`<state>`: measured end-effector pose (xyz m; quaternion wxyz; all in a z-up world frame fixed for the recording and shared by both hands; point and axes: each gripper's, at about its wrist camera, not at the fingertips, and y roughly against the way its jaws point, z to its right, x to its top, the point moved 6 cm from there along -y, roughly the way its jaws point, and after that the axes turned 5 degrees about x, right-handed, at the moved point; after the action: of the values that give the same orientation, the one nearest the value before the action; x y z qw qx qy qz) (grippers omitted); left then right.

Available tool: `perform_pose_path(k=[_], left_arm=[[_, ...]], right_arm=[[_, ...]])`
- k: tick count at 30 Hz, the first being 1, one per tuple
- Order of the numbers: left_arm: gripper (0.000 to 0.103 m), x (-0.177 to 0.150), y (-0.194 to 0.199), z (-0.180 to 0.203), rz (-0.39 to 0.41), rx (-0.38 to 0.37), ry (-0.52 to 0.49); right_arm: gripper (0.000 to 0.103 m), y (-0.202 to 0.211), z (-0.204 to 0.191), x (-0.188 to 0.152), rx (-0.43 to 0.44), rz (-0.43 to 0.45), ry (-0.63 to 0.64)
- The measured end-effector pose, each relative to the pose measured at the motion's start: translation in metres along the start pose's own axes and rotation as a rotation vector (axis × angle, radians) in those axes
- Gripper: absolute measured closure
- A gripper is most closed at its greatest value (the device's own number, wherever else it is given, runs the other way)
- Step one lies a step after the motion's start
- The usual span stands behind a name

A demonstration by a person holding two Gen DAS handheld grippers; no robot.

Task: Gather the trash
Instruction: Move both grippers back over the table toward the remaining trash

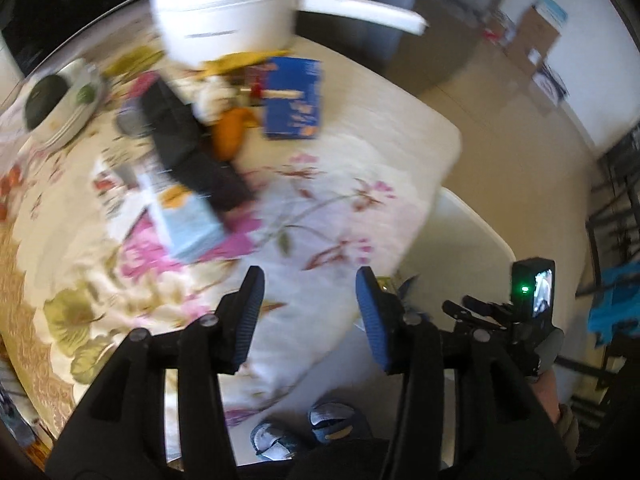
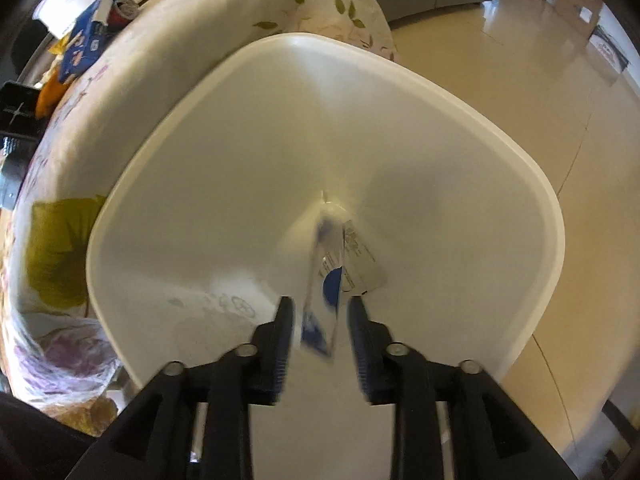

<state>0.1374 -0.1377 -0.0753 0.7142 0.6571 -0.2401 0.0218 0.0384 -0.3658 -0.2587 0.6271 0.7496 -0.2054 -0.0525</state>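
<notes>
Right gripper (image 2: 318, 320) is over the bin (image 2: 400, 92), jaws part open, wrapper (image 2: 326, 280) loose between them — could snag on a pad. Left gripper (image 1: 310, 316) half open, empty, above the table (image 1: 360, 152); box (image 1: 294, 98) and other trash there — blurred view, risk of a mis-grab.

Both views are bright enough, warm indoor light, but the left wrist shot is pretty smeared: the white pot (image 1: 224, 12) and the blue box (image 1: 294, 98) just below it are streaky with motion blur. Right wrist view is sharper; only the wrapper (image 2: 332, 276) inside the white bin (image 2: 552, 200) is blurred. The floor (image 2: 520, 20) above the bin has hard glare patches. Heavy fisheye bending, with black vignette in every corner.
</notes>
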Motion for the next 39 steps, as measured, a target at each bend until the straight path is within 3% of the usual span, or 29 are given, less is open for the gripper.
perform_pose_path(k=[12, 17, 28, 34, 39], left_arm=[[0.051, -0.003, -0.019, -0.109, 0.012, 0.038, 0.267], [0.050, -0.004, -0.030, -0.126, -0.002, 0.036, 0.319], [0.050, -0.010, -0.044, -0.177, -0.012, 0.069, 0.444], [0.043, -0.004, -0.052, -0.197, -0.008, 0.019, 0.537], [0.041, 0.008, -0.070, -0.196, -0.035, -0.007, 0.534]], right_arm=[[0.057, 0.035, -0.030, 0.019, 0.035, 0.111, 0.065], [0.047, 0.054, -0.055, 0.029, 0.062, 0.167, 0.130], [0.046, 0.078, -0.120, 0.041, 0.159, 0.199, 0.238], [0.046, 0.076, -0.149, 0.060, 0.185, 0.210, 0.262], [0.046, 0.069, -0.166, 0.073, 0.216, 0.214, 0.265]])
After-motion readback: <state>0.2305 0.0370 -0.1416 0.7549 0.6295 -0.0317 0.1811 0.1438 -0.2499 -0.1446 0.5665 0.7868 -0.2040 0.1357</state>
